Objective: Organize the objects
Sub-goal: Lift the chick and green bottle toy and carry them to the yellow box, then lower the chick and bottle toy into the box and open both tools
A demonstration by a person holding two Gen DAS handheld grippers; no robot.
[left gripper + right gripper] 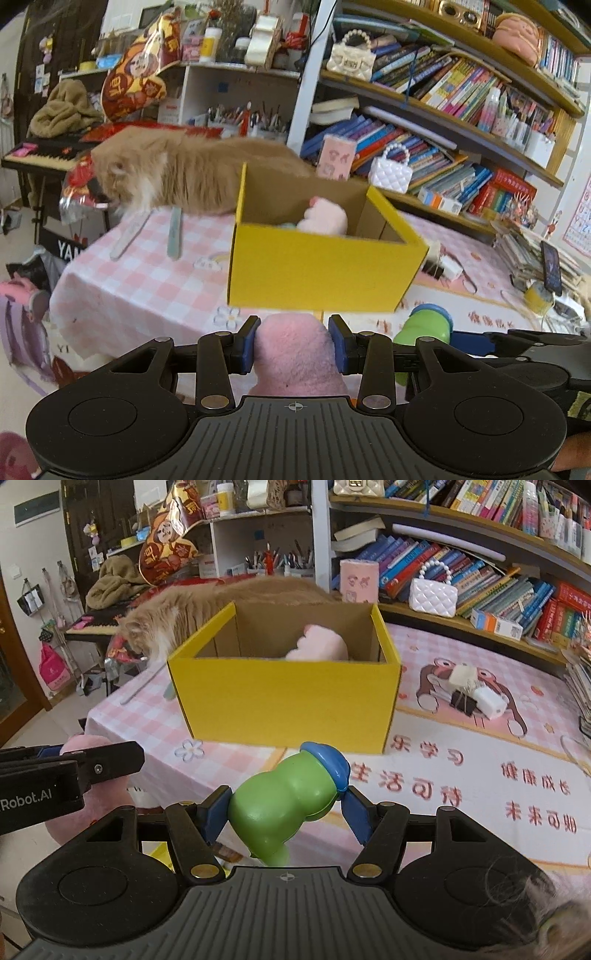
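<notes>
A: What are the fingers of the left gripper (294, 341) doing?

B: The 2 blue pads (248, 343) are closed against the sides of a pink plush toy (295, 354). The toy is pinched between them, its rounded end pointing forward toward the yellow box (317, 266), its long axis running along the fingers.

A: And the right gripper (286, 806)?

B: Its fingers (216, 812) are clamped on a green plastic toy (284, 805) with a blue cap (328, 762). They stand wider apart than the left ones, since the toy is thick. It lies tilted, cap end forward and to the right, toward the box; the narrow green end points back at the camera.

A: Where is the box?

B: On the pink checked tablecloth (125, 716), just ahead of both grippers, open at the top. Another pale pink plush toy (319, 642) already sits inside.

A: Anything else close by?

B: An orange cat (177, 173) stands on the table right behind the box, head down over the left edge.
</notes>
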